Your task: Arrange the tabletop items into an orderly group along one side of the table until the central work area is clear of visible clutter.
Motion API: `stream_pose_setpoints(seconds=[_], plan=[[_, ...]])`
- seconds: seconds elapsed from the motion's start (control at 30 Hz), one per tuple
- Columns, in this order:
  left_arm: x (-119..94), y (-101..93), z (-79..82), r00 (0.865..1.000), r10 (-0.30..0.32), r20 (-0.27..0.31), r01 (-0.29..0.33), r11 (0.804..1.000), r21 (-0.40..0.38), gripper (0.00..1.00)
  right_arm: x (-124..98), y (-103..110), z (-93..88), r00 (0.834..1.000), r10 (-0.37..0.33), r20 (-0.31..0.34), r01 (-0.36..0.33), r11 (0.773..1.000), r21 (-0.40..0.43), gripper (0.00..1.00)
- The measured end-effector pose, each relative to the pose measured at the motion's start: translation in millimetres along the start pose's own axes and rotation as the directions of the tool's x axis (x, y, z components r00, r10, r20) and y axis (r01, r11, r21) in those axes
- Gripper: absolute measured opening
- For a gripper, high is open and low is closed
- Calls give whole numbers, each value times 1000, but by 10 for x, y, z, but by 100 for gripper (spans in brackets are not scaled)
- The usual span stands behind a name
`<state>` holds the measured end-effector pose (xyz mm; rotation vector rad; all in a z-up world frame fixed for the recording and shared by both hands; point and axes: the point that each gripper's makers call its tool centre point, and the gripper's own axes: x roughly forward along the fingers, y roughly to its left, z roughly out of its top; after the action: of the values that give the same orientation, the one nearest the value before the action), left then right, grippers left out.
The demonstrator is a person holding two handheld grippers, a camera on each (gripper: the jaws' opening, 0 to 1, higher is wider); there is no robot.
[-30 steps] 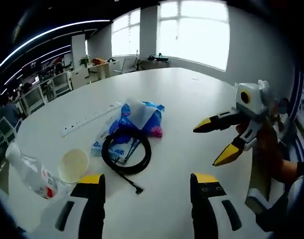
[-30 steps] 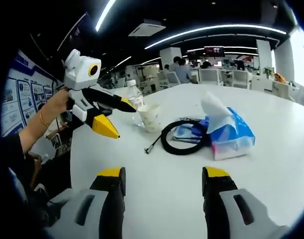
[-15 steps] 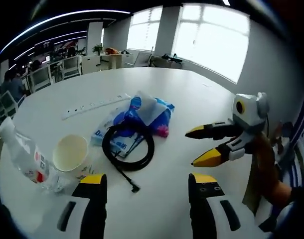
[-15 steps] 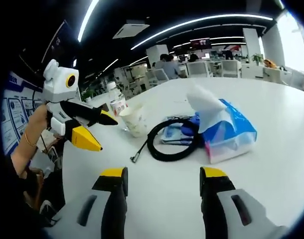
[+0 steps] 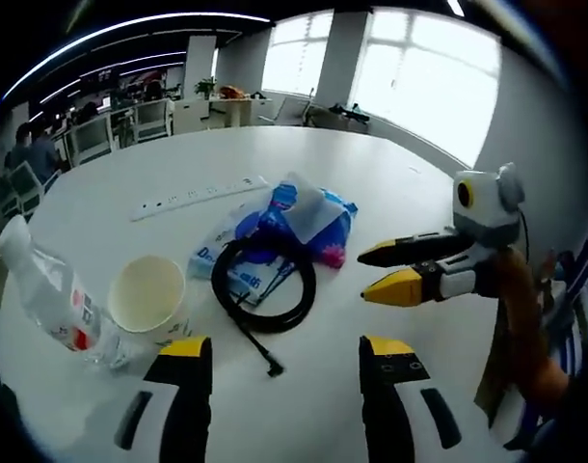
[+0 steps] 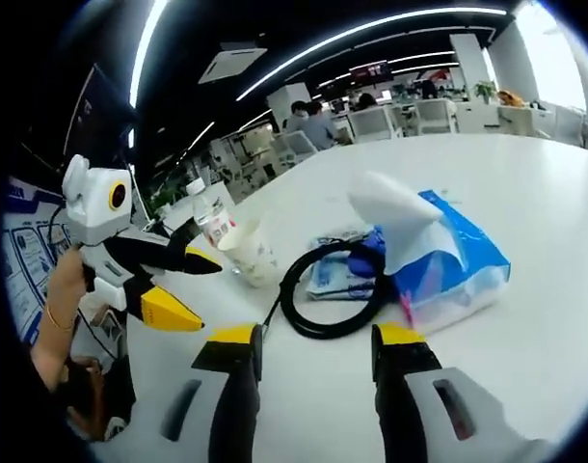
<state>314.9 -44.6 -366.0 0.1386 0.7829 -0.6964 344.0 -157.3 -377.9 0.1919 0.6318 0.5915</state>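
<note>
A blue tissue pack point(image 5: 313, 220) with a white tissue sticking up lies mid-table. A black cable coil point(image 5: 265, 285) rests against it, partly over a flat blue packet point(image 5: 217, 260). To the left stand a paper cup point(image 5: 147, 294) and a clear water bottle point(image 5: 45, 297) lying down. My left gripper point(image 5: 284, 353) is open and short of the coil, holding nothing. My right gripper point(image 5: 364, 275) comes in from the right, jaws apart, just beside the tissue pack. In the right gripper view, my right gripper point(image 6: 316, 338) is open before the coil point(image 6: 328, 294) and tissue pack point(image 6: 439, 253), with the left gripper point(image 6: 209, 295) open near the cup point(image 6: 248, 256).
A white power strip point(image 5: 198, 196) lies beyond the items on the white table point(image 5: 371, 164). Office desks, chairs and seated people fill the background. A person's hand point(image 6: 65, 289) holds the left gripper near the table's edge.
Both cameras have come closer to the items. The right gripper has moved in toward the tissue pack and its jaws have narrowed. No item has shifted.
</note>
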Motion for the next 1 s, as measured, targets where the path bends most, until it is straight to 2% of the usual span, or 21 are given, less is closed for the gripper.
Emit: stream_pose_setpoints(seconds=[0.13, 0.23, 0.33, 0.43, 0.63, 0.73, 0.8, 0.83, 1.0], plan=[[10, -23, -14, 1000, -7, 3, 7, 1000, -12, 57, 56, -82, 35, 999, -40, -22, 40, 998, 37, 40], [38, -48, -49, 1000, -9, -12, 9, 999, -43, 57, 151, -76, -43, 996, -45, -73, 49, 997, 63, 40], [65, -71, -56, 1000, 1, -23, -2, 998, -67, 57, 263, -124, -89, 992, -57, -115, 68, 993, 95, 40], [64, -27, -68, 999, 34, -34, -36, 996, -84, 54, 301, -148, -97, 989, -75, -125, 88, 991, 100, 40], [126, 12, -106, 998, 46, -39, -53, 977, -205, 50, 402, -293, -80, 980, -112, -167, 138, 979, 153, 39], [162, 27, -160, 995, 70, -72, -82, 980, -179, 50, 437, -270, -76, 979, -104, -178, 133, 978, 162, 37], [165, 83, -180, 989, 118, -85, -129, 982, -142, 50, 436, -224, -116, 979, -95, -179, 126, 977, 171, 37], [166, 75, -185, 989, 117, -89, -128, 982, -137, 50, 439, -221, -117, 979, -95, -179, 126, 977, 172, 37], [152, 109, -244, 979, 168, -115, -186, 967, -174, 48, 499, -254, -109, 972, -125, -201, 160, 974, 164, 37]])
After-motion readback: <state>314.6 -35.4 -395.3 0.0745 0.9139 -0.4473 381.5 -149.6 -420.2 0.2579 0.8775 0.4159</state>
